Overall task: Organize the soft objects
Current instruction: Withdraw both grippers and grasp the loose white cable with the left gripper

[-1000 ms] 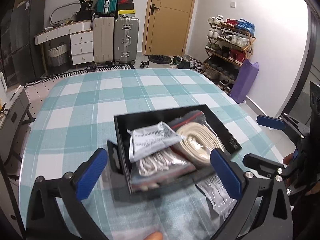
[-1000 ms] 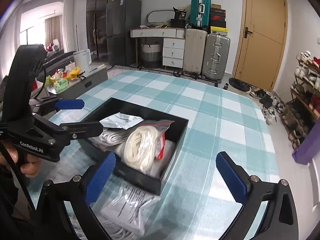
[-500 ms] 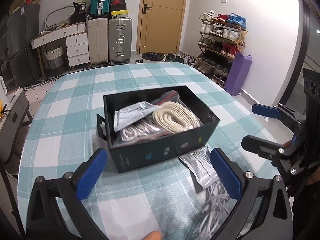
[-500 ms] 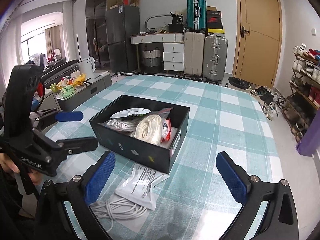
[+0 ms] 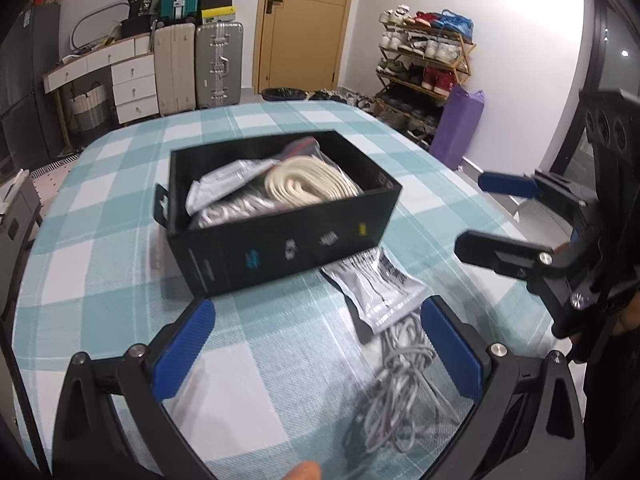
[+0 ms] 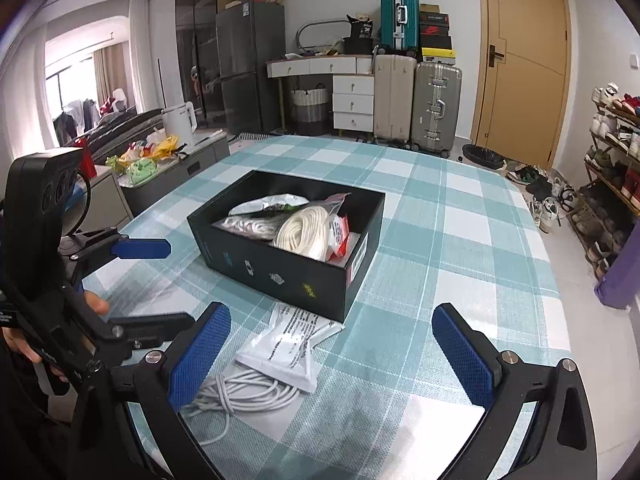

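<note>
A black box (image 5: 288, 248) (image 6: 280, 264) stands on the checked table. It holds a bagged coil of cream rope (image 5: 308, 184) (image 6: 304, 232), a grey foil pouch (image 5: 224, 184) and bagged white cord (image 6: 244, 224). In front of the box lie a white printed pouch (image 5: 376, 284) (image 6: 288, 340) and a loose white cable bundle (image 5: 400, 384) (image 6: 240, 392). My left gripper (image 5: 316, 352) is open and empty, near the table's front. My right gripper (image 6: 332, 356) is open and empty over the pouch's right side. Each gripper also shows in the other's view (image 5: 504, 216) (image 6: 148, 284).
The teal and white checked tablecloth (image 5: 100, 240) (image 6: 460, 240) covers the table. Beyond it stand suitcases (image 6: 416, 104), a white drawer desk (image 6: 340, 92), a wooden door (image 6: 520, 64), a shoe rack (image 5: 424, 72) and a purple bag (image 5: 456, 124). A low cabinet (image 6: 168, 168) stands left.
Both grippers have drawn back and up from the box. The white pouch and the loose cable in front of the box have come into full view.
</note>
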Motion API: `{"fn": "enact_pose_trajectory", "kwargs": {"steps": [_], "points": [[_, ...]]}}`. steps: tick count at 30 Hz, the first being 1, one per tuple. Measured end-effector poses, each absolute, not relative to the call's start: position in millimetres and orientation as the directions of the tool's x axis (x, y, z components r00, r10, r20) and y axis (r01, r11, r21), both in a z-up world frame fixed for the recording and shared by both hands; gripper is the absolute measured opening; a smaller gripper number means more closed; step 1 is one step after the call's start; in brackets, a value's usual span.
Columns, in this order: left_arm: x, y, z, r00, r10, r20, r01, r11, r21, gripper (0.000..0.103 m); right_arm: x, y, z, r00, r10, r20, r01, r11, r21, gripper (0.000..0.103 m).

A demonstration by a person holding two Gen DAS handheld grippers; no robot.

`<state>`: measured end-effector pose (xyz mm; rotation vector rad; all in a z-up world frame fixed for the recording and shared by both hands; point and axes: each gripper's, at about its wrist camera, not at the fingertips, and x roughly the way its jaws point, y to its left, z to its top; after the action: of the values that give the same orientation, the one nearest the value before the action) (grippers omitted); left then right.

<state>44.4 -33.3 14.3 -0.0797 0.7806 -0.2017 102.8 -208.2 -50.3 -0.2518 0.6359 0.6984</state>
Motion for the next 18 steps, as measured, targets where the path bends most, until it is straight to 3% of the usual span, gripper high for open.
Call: {"fn": "enact_pose_trajectory", "kwargs": {"steps": [18], "points": [[40, -74, -13, 0.582, -0.245, -0.776, 0.235, 0.964, -0.128, 0.103, 105, -213, -52, 0.59, 0.505, -0.63, -0.657, 0.754, -0.011, 0.102]]}}
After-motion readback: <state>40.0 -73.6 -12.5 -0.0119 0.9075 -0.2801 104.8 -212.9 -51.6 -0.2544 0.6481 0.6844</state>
